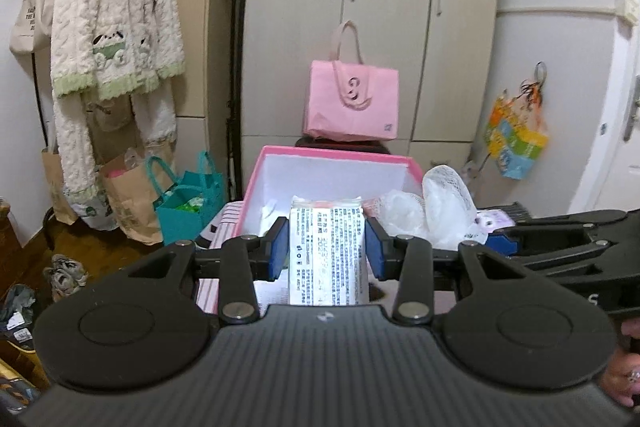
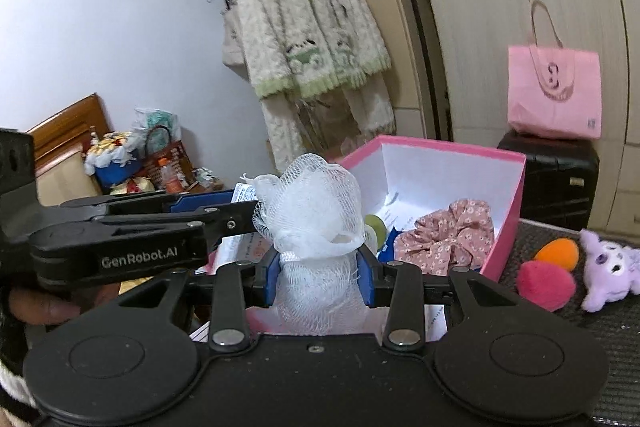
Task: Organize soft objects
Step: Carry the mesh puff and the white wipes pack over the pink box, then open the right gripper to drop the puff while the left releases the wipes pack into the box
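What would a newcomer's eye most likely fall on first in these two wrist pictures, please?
Probably the open pink cardboard box with a white inside at centre, already holding a pink floral fabric scrunchie. Just before it, the right gripper pinches a white mesh bath pouf, while the left gripper clamps a white printed soft packet. Behind, a pink tote bag stands against the beige wardrobe.

Beige wardrobe point(image 1: 360, 27), white wall point(image 2: 100, 7).
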### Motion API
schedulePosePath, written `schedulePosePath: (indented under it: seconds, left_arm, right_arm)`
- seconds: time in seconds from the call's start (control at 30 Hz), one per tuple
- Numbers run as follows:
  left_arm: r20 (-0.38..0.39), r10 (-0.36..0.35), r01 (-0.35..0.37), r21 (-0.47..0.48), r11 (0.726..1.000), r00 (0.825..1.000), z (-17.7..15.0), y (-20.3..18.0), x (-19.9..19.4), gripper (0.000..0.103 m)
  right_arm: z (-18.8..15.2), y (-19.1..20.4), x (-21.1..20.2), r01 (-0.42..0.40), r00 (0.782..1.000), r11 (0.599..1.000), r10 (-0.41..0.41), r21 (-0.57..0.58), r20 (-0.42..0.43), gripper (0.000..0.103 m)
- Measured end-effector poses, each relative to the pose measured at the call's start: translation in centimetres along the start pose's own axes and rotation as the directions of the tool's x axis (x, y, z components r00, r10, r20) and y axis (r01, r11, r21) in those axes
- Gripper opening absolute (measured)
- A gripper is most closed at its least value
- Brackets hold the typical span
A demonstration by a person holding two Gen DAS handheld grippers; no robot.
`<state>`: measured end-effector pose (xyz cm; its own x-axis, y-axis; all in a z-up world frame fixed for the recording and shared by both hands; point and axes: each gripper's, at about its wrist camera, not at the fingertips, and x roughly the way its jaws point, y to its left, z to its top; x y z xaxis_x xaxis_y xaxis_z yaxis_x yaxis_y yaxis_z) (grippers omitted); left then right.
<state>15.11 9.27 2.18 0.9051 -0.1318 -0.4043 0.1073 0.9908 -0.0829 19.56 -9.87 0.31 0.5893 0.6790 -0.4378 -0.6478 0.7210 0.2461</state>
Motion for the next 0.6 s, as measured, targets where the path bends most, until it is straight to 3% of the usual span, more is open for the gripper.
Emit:
schedulePosePath:
  seconds: [0.23,0.4,0.6]
  left_arm:
    - [-0.050,0.034,-0.035,-0.017,0.999,0.998,-0.7,1.5,2.7,0.039]
    - [-0.017,0.080,-0.081,-0.040,0.996,0.997,-0.3,2.5,3.4,0.042]
    - [-0.014,0.053,-0.054,-0.079,0.995,0.998,0.3,3.9,2.7,0.047]
  right_arm:
    - [0.3,-1.5,4.4,0.024,0.997,0.996,-0.017,0.090,-0.077,0.044]
    - [0.1,-2.4,6.5,0.005,0.992,0.982,0.019,0.188,-0.126,0.046]
    - [0.2,-3.1,7.1,-0.036,0.989,0.963,0.071,0.266,-0.126,0.064]
